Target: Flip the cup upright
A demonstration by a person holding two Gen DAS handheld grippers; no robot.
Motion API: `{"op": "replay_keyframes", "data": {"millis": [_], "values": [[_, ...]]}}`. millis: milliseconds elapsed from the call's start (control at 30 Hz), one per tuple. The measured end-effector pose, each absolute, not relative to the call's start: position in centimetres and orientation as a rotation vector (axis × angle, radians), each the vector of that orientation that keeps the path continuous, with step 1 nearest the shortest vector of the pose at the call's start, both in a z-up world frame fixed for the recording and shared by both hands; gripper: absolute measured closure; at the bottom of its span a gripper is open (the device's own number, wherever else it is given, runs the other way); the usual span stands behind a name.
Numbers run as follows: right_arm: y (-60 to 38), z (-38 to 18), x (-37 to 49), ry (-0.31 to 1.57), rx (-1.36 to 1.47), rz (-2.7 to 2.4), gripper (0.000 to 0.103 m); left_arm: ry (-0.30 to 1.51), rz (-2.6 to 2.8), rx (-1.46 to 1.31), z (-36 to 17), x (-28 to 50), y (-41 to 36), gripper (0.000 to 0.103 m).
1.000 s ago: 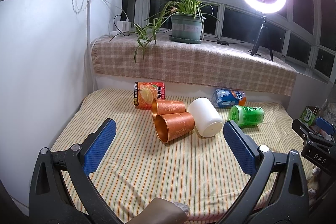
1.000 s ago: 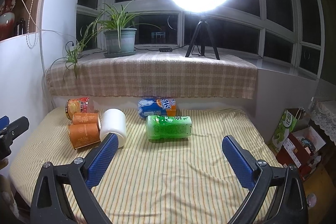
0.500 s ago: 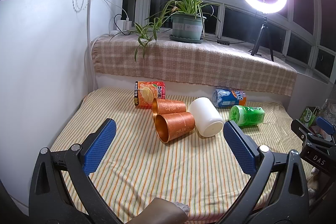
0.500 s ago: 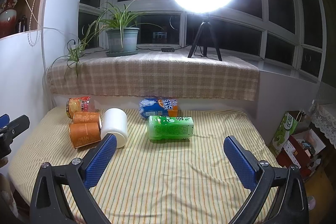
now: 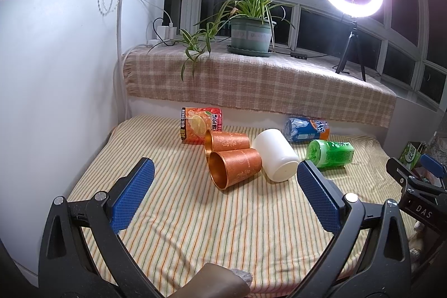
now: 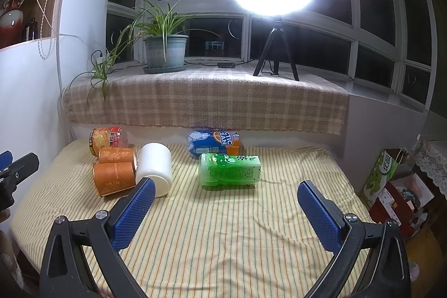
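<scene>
Cups on their sides on striped desk cloth (image 5: pixel 173 208) | shiny orange metal cup (image 5: pixel 236 168) lies ahead of left claw (image 5: pixel 223 197), mouth toward it, nothing inside | second orange cup (image 5: pixel 227 141) and white plastic cup (image 5: pixel 276 155) touch it | left claw wide open, nearer | right claw (image 6: pixel 226 214) wide open, holding nothing

Striped bed (image 5: pixel 195 228): toppled cups (image 5: pixel 234 166), bottles (image 6: pixel 229 171).

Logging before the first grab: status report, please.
Left gripper and right gripper open, empty. White cup and two copper cups lying sideways, touching. Green bottle beside them.
</scene>
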State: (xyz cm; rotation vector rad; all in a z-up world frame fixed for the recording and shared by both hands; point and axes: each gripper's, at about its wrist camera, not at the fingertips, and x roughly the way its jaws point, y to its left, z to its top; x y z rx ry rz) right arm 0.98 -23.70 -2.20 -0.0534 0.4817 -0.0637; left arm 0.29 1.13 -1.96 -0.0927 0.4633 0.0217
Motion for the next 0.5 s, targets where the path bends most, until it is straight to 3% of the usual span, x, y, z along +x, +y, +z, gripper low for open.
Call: {"op": "replay_keyframes", "data": {"millis": [500], "values": [[-23.0, -2.4, 2.0, 0.499, -0.072, -0.038, 0.000, 0.472, 0.035, -0.094, -2.6, 0.1, 2.0, 0.000]]}}
